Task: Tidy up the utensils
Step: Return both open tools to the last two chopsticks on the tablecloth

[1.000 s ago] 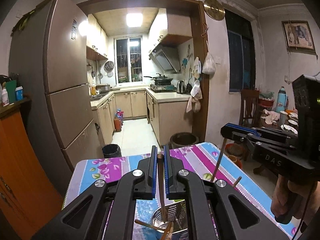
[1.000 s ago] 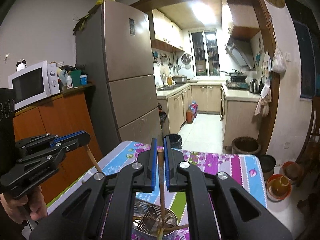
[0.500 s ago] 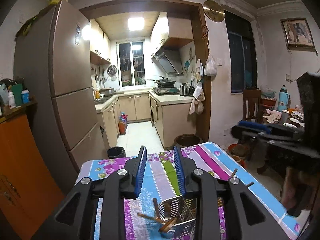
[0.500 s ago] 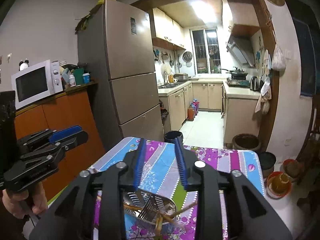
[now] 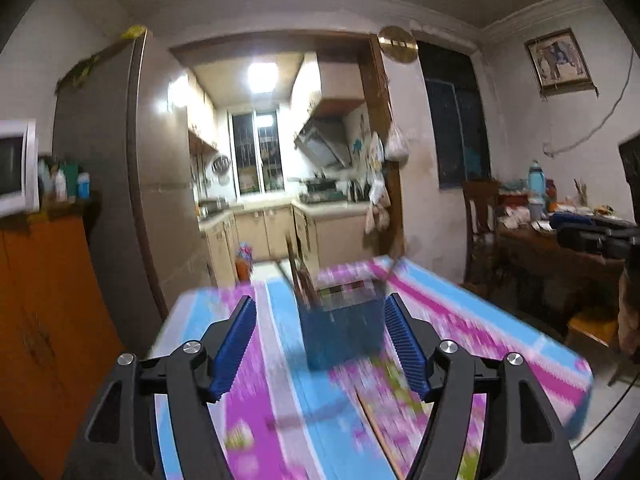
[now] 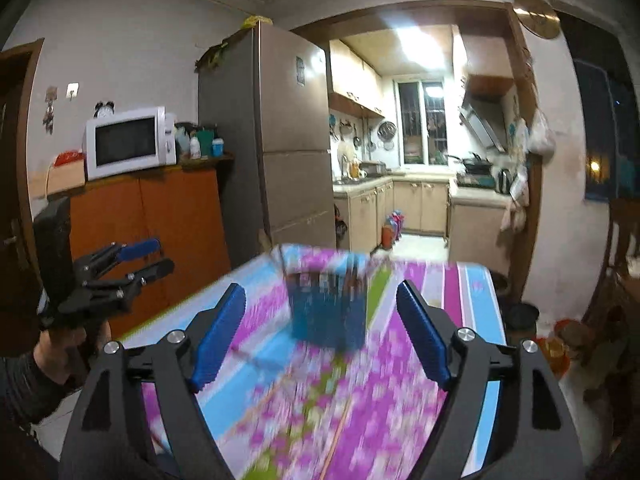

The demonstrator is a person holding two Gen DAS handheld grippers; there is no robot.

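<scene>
A mesh utensil holder (image 5: 340,328) stands on the striped floral tablecloth (image 5: 480,320), motion-blurred, with chopsticks (image 5: 300,276) poking out of its top. My left gripper (image 5: 318,300) is low over the near part of the table. Its jaws are opening, with nothing between the blue pads (image 5: 234,340); the holder stands farther off. My right gripper (image 6: 320,286) is likewise opening and empty, facing the holder (image 6: 328,312) from the other side. Each shows in the other's view: left gripper (image 6: 160,256), right gripper (image 5: 560,232). Thin sticks (image 6: 340,432) seem to lie on the cloth, blurred.
A tall fridge (image 6: 296,140) and an orange cabinet (image 6: 152,232) with a microwave (image 6: 128,142) stand left of the table. A kitchen doorway lies beyond. A cluttered side table (image 5: 560,248) and chair (image 5: 480,232) are at the right. A hand (image 6: 60,344) holds the left gripper.
Both grippers were shut on a chopstick above the holder. They let go, opened wide, and pulled back and down, so the holder now looks farther away.
</scene>
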